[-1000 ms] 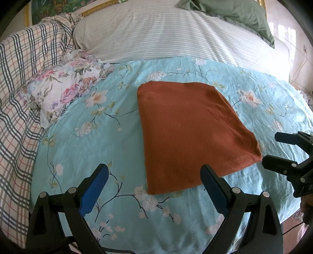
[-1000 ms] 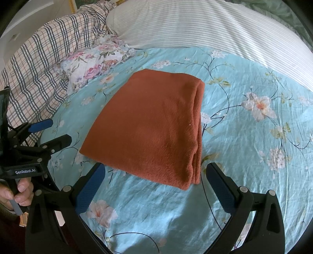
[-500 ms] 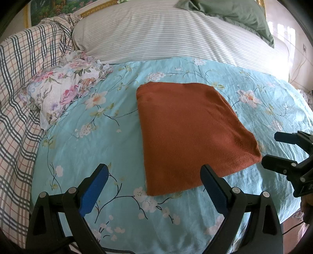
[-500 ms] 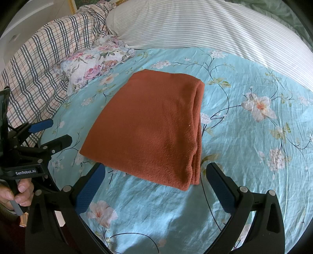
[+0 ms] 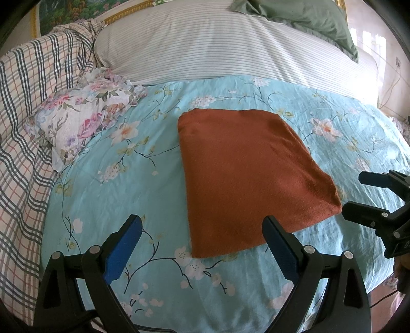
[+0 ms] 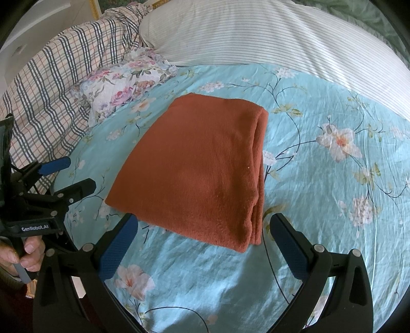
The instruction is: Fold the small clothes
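A rust-orange garment (image 5: pixel 246 176) (image 6: pixel 200 166) lies folded into a flat rectangle on the light-blue floral bedsheet (image 5: pixel 123 189) (image 6: pixel 320 184). Its stacked layer edges run down its right side in the right wrist view. My left gripper (image 5: pixel 202 230) is open, hovering just short of the garment's near left corner, holding nothing. My right gripper (image 6: pixel 205 230) is open too, above the near right edge, with nothing between its fingers. Each gripper shows at the side of the other's view: the right one (image 5: pixel 358 192), the left one (image 6: pixel 74 174), held by a hand (image 6: pixel 28 256).
A floral-print pillow (image 5: pixel 84 123) (image 6: pixel 125 82) lies left of the garment. A plaid blanket (image 5: pixel 25 115) (image 6: pixel 51 89) is bunched along the left. A white striped duvet (image 5: pixel 230 43) (image 6: pixel 269 33) and a green pillow (image 5: pixel 302 15) lie at the bed's far side.
Almost nothing differs: the left wrist view has drifted very slightly, and the garment and both open grippers stay as they were.
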Demonstrator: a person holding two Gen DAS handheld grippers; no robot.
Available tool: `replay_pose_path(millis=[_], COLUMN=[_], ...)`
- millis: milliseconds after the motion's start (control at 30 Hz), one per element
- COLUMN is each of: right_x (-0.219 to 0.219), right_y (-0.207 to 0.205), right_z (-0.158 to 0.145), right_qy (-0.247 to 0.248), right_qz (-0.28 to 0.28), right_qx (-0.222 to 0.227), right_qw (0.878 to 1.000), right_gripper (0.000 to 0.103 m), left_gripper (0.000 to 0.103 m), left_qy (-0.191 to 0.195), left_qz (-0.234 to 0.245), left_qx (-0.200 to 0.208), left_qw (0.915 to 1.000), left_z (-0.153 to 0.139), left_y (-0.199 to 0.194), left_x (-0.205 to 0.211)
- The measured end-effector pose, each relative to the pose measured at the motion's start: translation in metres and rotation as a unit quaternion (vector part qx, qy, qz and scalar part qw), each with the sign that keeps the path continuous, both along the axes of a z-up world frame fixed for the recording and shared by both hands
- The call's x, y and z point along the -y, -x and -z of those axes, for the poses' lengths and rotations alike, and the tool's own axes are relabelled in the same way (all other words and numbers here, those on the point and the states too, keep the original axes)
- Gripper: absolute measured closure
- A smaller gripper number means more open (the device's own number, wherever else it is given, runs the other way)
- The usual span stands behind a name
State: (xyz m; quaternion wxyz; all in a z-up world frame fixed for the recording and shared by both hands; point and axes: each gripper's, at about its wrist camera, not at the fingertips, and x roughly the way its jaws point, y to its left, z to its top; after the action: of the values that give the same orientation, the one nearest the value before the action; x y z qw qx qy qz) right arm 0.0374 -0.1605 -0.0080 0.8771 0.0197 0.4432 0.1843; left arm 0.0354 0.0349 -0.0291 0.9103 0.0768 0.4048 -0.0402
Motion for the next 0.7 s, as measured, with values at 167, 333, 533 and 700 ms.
replay_pose_path(millis=[167, 333, 533, 700], right_x=[-0.0006, -0.0006, -0.0015, -0.0014], right_y=[0.0009, 0.0008, 0.0005, 0.0001], right_z=[0.0007, 0.0014, 0.0011, 0.0012], right_qy=[0.0, 0.0, 0.0, 0.0], right_qz=[0.0, 0.001, 0.002, 0.002], right_qx=[0.0, 0.0, 0.0, 0.0], right_qw=[1.0, 1.0, 1.0, 1.0], right_gripper=[0.0, 0.0, 0.0, 0.0], left_gripper=[0.008, 0.008, 0.008, 0.008], left_qy=[0.0, 0.0, 0.0, 0.001], left_qz=[0.0, 0.0, -0.001, 0.0], left_qx=[0.0, 0.0, 0.0, -0.001], left_qw=[1.0, 1.0, 1.0, 1.0], left_z=[0.0002, 0.0, 0.0002, 0.0004], left_y=[0.0004, -0.001, -0.0023, -0.002], left_x=[0.0001, 0.0015, 0.0017, 0.0012])
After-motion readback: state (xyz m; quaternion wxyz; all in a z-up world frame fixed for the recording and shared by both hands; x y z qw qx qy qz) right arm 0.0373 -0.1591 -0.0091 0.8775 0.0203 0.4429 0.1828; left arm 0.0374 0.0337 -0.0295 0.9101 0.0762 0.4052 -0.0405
